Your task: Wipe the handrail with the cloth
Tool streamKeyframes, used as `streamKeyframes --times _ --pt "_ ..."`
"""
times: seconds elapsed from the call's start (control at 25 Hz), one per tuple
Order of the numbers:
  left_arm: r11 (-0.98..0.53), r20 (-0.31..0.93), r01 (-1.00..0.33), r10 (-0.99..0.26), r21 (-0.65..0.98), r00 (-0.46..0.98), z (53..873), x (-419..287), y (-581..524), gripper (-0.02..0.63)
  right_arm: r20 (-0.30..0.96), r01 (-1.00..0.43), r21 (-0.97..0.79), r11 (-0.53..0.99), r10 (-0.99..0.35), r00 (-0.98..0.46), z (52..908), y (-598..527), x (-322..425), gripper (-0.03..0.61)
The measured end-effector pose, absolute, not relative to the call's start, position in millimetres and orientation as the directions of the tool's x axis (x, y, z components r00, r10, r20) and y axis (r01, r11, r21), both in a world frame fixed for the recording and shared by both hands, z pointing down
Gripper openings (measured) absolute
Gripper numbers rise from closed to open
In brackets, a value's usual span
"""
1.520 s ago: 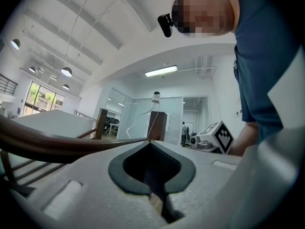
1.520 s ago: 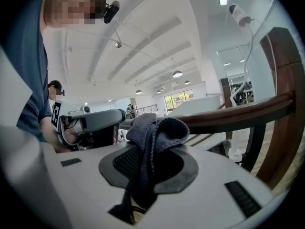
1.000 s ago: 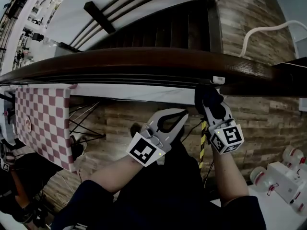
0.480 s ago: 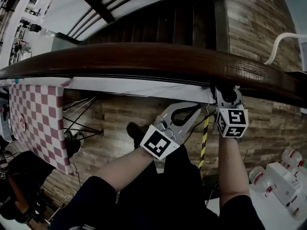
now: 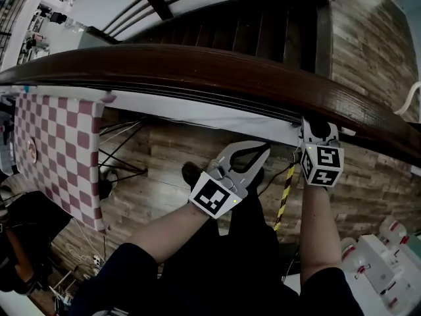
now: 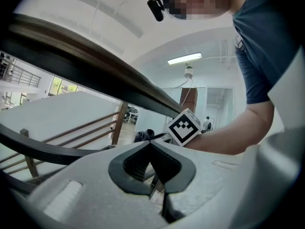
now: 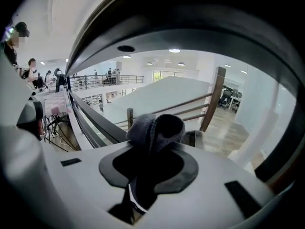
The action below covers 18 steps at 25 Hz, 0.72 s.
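The dark brown wooden handrail [image 5: 217, 71] crosses the head view from the left edge down to the right. My right gripper [image 5: 318, 128] reaches up against the rail's underside, shut on a bunched dark grey cloth [image 7: 155, 128]. In the right gripper view the cloth sticks out past the right gripper [image 7: 152, 149], and the handrail [image 7: 200, 13] arches close overhead. My left gripper [image 5: 262, 153] hangs below the rail, clear of it, shut with nothing in it. In the left gripper view the left gripper [image 6: 150, 146] points up at the handrail [image 6: 71, 56].
A pink-and-white checked tablecloth [image 5: 59, 137] hangs at the left. Dark stairs [image 5: 263, 31] drop away beyond the rail. A yellow-black striped strip [image 5: 284, 199] hangs between my arms. White equipment [image 5: 381, 268] sits at the bottom right. Lower balustrade rails [image 7: 95, 123] run under the handrail.
My right gripper has slid to the right along the rail's underside with the cloth in it. The left gripper stayed shut and shifted slightly right.
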<state>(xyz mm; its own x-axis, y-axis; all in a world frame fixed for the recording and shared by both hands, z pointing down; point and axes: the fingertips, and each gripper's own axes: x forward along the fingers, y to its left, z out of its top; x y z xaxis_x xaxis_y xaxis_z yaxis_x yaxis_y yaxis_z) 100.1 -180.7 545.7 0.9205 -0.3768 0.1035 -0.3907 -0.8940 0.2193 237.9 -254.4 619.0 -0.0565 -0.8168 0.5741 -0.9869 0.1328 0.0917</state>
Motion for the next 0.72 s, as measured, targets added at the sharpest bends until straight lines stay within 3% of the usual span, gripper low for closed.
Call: streamKeyframes --times 0.72 --pt "-0.753 0.175 -0.625 -0.6 0.205 0.78 542 -144 -218 -0.005 0.577 -0.9 0.028 0.434 -0.743 -0.34 615 -363 -75 0.091"
